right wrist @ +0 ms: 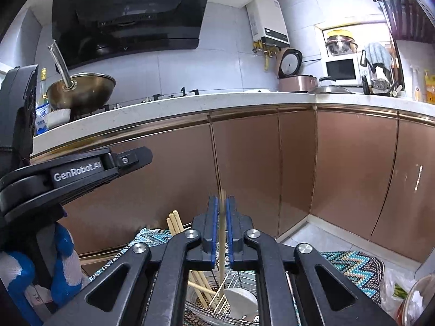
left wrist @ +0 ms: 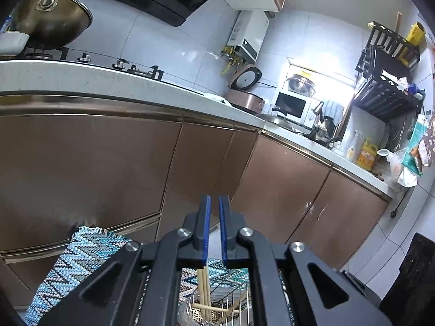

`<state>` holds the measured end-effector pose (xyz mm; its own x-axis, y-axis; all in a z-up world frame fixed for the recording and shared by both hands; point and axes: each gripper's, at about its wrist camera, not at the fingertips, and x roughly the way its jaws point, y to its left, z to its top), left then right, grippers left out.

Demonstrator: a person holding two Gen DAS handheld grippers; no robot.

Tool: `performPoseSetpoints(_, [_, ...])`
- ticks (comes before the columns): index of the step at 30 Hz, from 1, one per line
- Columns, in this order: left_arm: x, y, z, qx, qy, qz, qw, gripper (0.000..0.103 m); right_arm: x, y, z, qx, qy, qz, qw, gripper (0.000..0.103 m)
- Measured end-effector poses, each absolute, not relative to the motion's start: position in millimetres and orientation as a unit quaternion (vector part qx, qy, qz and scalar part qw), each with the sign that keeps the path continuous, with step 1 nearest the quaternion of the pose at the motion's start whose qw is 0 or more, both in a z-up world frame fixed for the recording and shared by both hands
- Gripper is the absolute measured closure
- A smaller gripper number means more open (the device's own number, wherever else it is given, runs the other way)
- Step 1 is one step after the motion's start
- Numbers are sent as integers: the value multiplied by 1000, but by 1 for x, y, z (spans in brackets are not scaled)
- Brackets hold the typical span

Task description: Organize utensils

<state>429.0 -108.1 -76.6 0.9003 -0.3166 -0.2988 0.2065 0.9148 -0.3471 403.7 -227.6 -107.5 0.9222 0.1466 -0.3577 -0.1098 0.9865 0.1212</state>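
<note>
"GenRobot.AI" is showing on the left hand-held gripper (right wrist: 81, 174) at 9 o'clock, pinching chopsticks (left wrist: 204, 293). The right hand-held gripper (right wrist: 222, 228) is pinching one upright chopstick (right wrist: 222, 244).

Count from my two wrists. Grippers: two, my left gripper (left wrist: 214, 228) and my right gripper (right wrist: 222, 231), two blue-padded fingers (right wrist: 214, 228) on each. Chopsticks: one in my right fingers (right wrist: 222, 241); two (left wrist: 204, 288) hang below my left fingers. Loose ones in the wire basket (right wrist: 233, 275): several, exact number hidden. White bowl (right wrist: 240, 300) in basket: one. Wok (right wrist: 81, 89): one. Rice cooker (right wrist: 296, 81): one. Microwave (right wrist: 341, 70): one.
</note>
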Motion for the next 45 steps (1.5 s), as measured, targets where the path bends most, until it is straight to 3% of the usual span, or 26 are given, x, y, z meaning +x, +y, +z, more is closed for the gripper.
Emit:
performPoseSetpoints(1, [427, -107, -75, -155, 176, -135, 963, 96, 402, -228, -107, 53, 186, 64, 979, 67])
performPoseSetpoints(2, [423, -105, -73, -151, 176, -132, 964, 95, 400, -229, -106, 55, 183, 62, 980, 61])
performPoseSetpoints(5, [414, -99, -68, -148, 177, -126, 965, 94, 390, -228, -99, 56, 178, 58, 981, 60])
performPoseSetpoints(7, [405, -93, -64, -148, 177, -121, 966, 82, 382, -227, -93, 56, 174, 55, 982, 56])
performPoseSetpoints(9, [392, -84, -59, -150, 173, -111, 967, 63, 371, -227, -86, 56, 167, 51, 983, 51])
performPoseSetpoints(15, [349, -61, -42, -145, 161, -89, 972, 53, 326, -223, -62, 55, 153, 23, 986, 33])
performPoseSetpoints(20, [308, -48, -32, -125, 156, -76, 977, 45, 287, -214, -51, 48, 152, -10, 987, 7])
performPoseSetpoints(23, [282, -41, -30, -112, 155, -73, 979, 44, 262, -207, -50, 38, 157, -31, 986, 1])
performPoseSetpoints(45, [136, 15, -23, -77, 134, -22, 988, 33, 118, -183, -24, -17, 124, -144, 982, 0])
